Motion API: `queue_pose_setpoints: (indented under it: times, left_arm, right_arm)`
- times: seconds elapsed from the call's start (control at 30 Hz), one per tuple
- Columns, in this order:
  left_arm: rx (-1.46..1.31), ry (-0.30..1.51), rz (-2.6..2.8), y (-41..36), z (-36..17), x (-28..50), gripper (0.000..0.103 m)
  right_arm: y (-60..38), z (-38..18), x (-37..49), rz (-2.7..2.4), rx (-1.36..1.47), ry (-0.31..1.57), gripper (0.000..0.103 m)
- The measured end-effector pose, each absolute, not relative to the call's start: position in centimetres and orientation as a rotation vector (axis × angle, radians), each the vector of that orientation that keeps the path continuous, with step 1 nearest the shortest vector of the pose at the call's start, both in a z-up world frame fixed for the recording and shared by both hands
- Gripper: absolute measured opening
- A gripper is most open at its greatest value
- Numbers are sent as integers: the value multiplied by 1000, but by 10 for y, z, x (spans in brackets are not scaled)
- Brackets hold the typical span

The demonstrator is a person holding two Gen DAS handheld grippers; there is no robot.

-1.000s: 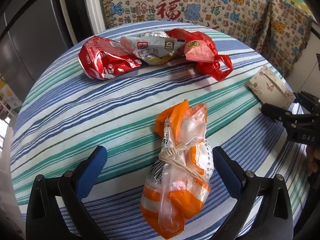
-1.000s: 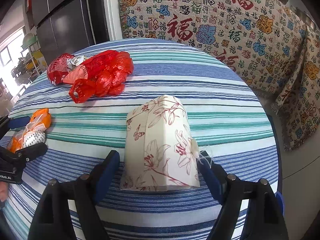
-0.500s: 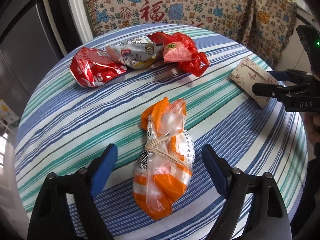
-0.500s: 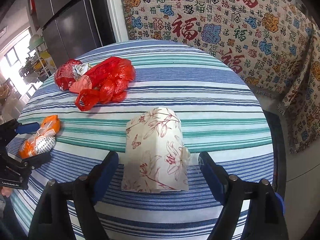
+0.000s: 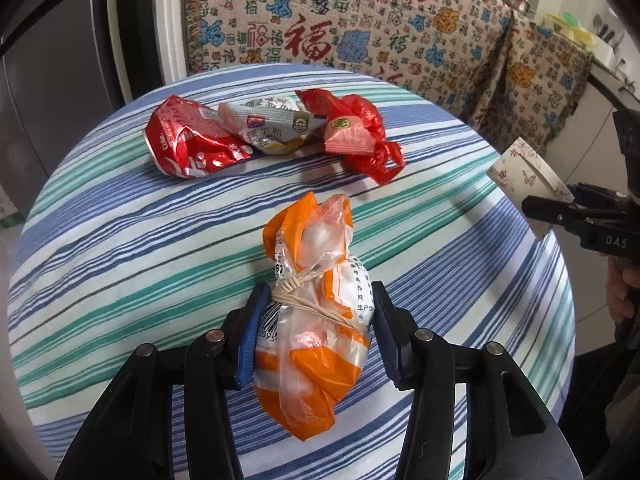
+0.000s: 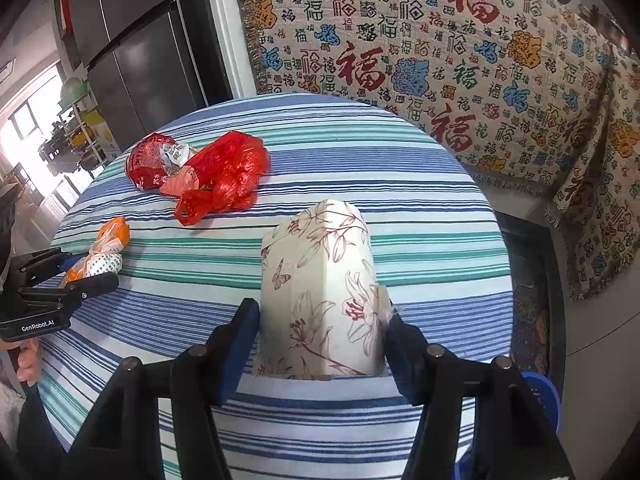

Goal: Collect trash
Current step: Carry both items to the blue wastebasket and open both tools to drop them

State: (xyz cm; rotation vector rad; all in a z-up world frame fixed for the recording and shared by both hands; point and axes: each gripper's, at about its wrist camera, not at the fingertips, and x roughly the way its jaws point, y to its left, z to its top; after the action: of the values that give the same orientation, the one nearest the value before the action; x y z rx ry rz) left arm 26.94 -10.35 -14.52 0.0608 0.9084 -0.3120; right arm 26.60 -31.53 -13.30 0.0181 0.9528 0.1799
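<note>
An orange and clear plastic bag (image 5: pixel 312 240) tied with a rubber band lies on the striped round table (image 5: pixel 120 248). My left gripper (image 5: pixel 318 292) is closing on it, and both blue pads press its sides. The right wrist view shows a cream paper box with red flowers (image 6: pixel 320 280) between the jaws of my right gripper (image 6: pixel 320 312). Those jaws are closing too, with the pads touching both sides of the box. At the right of the left wrist view the box (image 5: pixel 524 168) hangs tilted above the table edge. At the far side lie a crushed red wrapper (image 5: pixel 184 140), a silver packet (image 5: pixel 276 128) and a red plastic bag (image 5: pixel 360 136).
A patterned cloth with red characters (image 6: pixel 440 60) hangs behind the table. A dark fridge (image 6: pixel 132 40) stands at the back left. A blue basket (image 6: pixel 540 396) shows below the table's right edge. A hand (image 6: pixel 28 360) holds the left gripper.
The left jaws have closed from wide apart onto the orange bag. The right jaws have closed onto the floral box, which has risen off the cloth.
</note>
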Motion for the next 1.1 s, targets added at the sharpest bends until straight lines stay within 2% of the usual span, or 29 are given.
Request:
queue_pose_setpoints:
  times: [0.3,0.6,0.83,1.1]
  left_arm:
    - [81,846,-392,-150,-117,256,51]
    - [158,795,-643,-280,-90,225,51]
    - [206,810,-787,-388,-102,203,51]
    - [214,864,-855,-470,-133,201,51]
  right_arm:
    - [-375,-104,224,109,80,903,61]
    - [-481,-90,164,-120,132,873,62]
    - [-545,-115,128,-285,194,894,62]
    - [-586,-140,102,-324,252,920,62]
